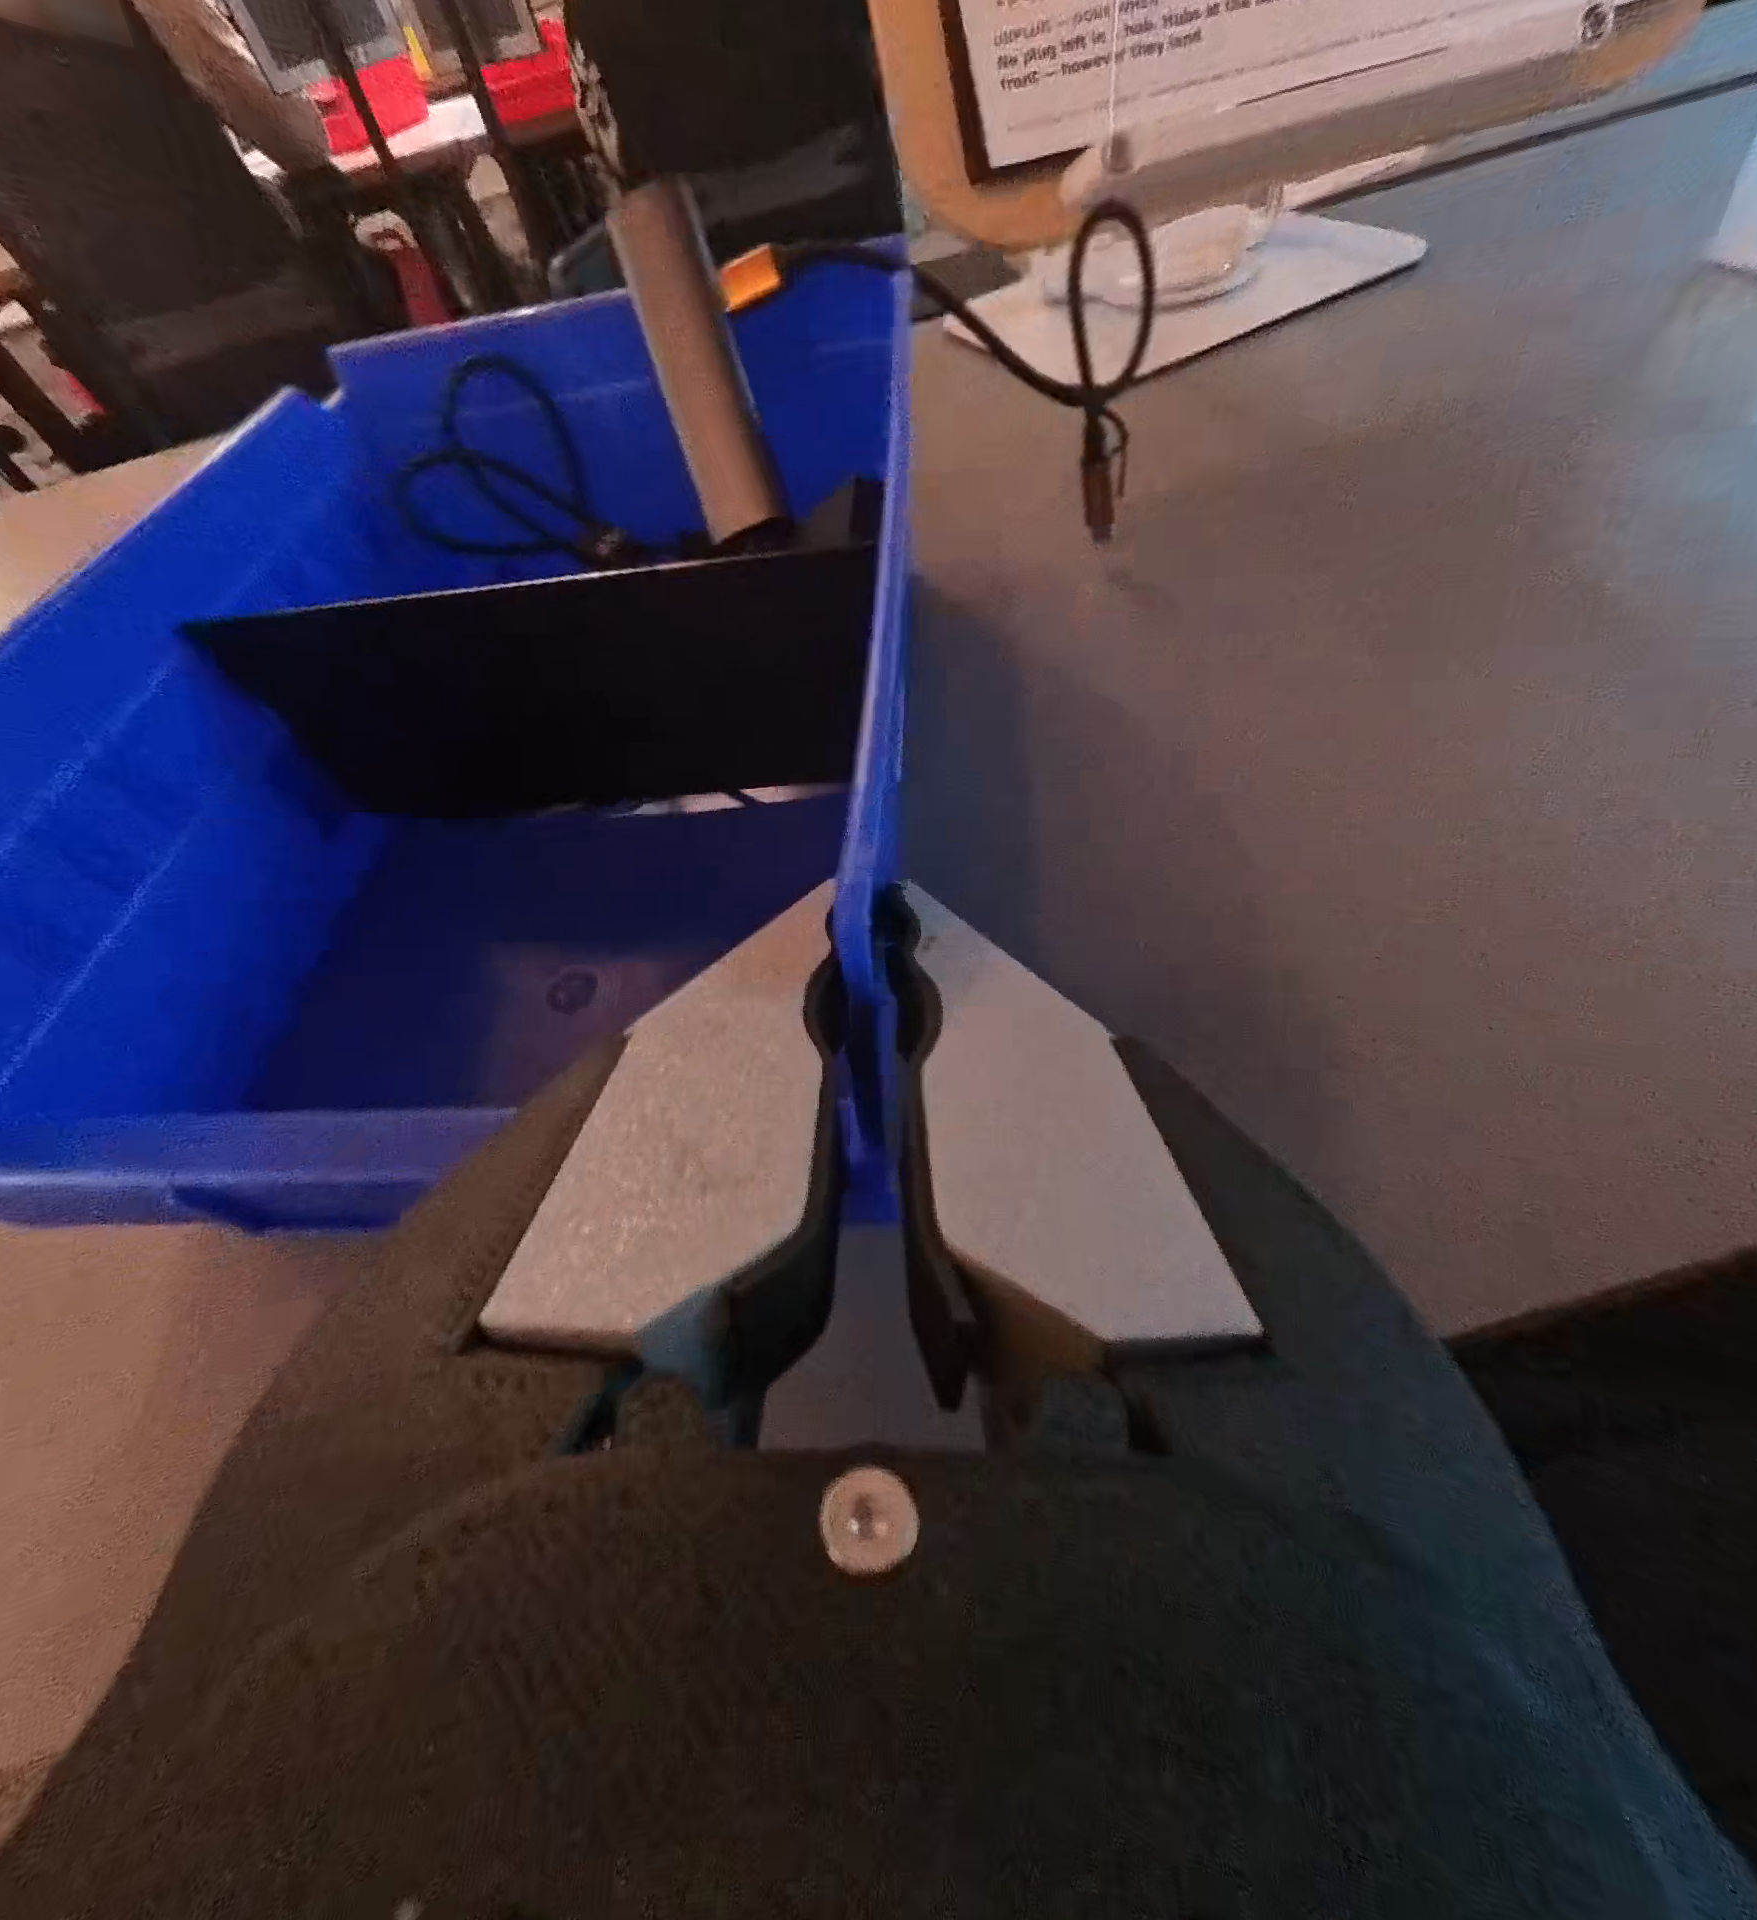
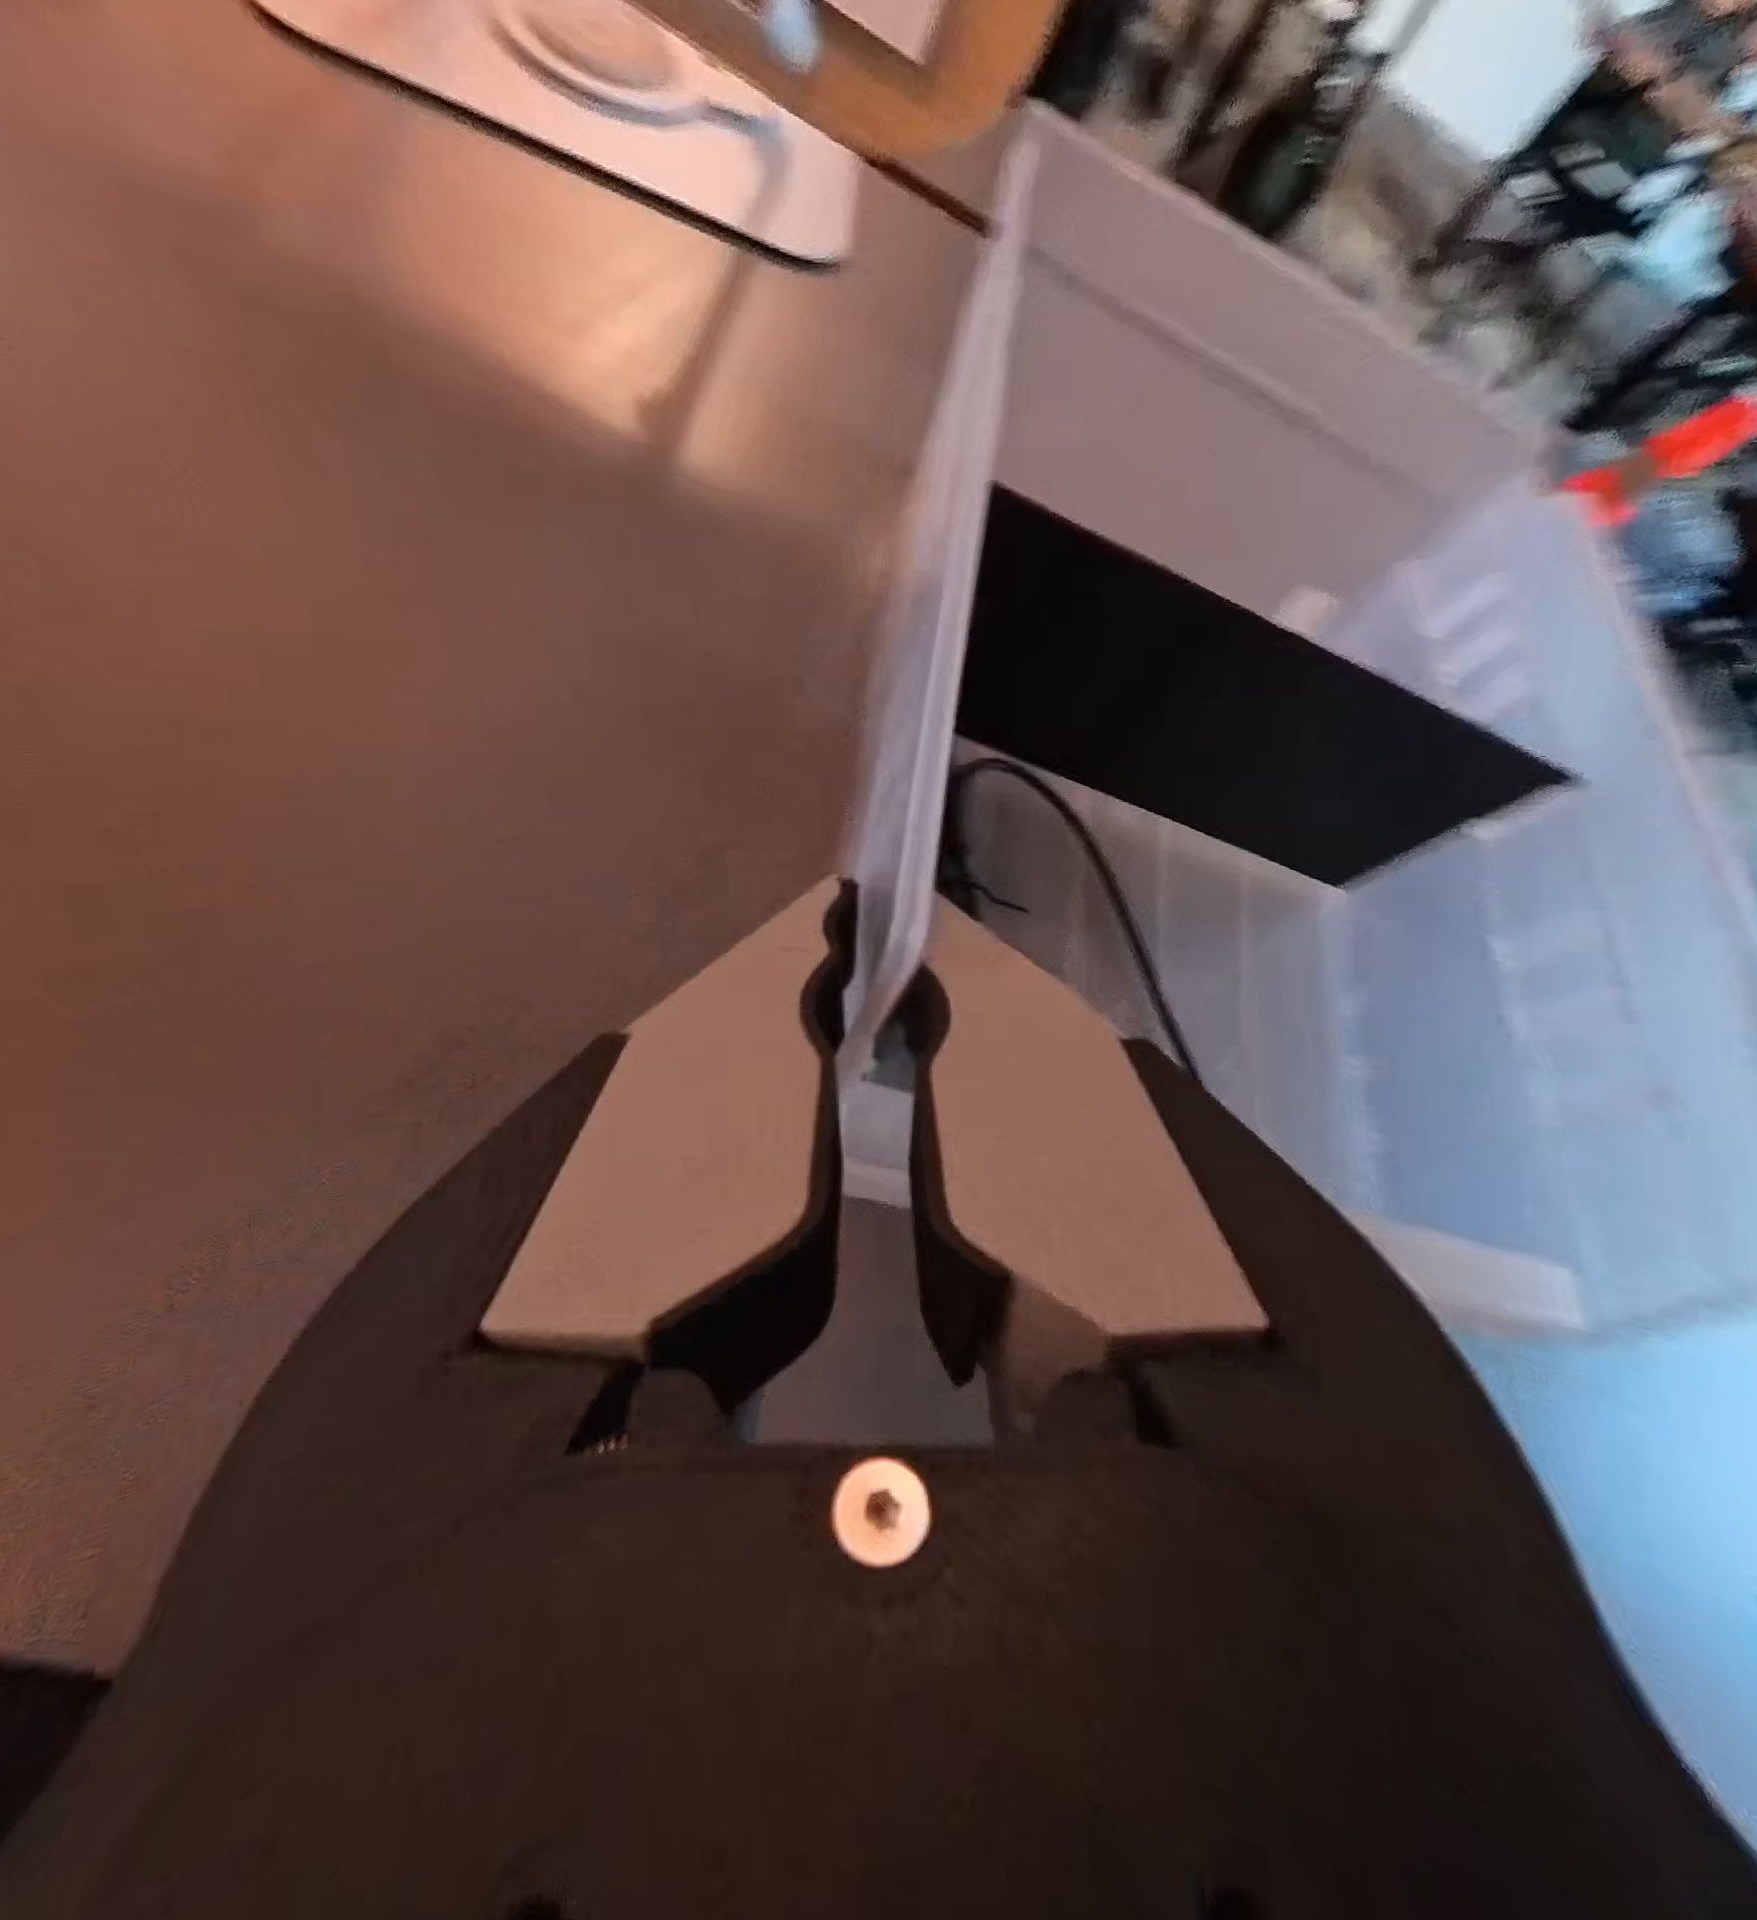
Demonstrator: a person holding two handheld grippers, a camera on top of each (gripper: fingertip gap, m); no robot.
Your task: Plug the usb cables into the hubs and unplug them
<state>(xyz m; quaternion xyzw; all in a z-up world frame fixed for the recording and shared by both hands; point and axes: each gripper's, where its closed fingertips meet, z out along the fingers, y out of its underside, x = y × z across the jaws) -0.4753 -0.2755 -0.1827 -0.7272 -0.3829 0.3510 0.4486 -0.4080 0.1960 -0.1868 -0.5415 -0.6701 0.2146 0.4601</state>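
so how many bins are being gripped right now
2. The left tool is clamped on the right wall of the blue bin; the right tool is clamped on the left wall of the clear bin. No other bins show.

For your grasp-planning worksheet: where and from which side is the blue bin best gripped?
Grip the blue bin by its thin upright side wall, coming over the rim near the front corner, one finger inside, one outside. The left gripper already pinches it so.
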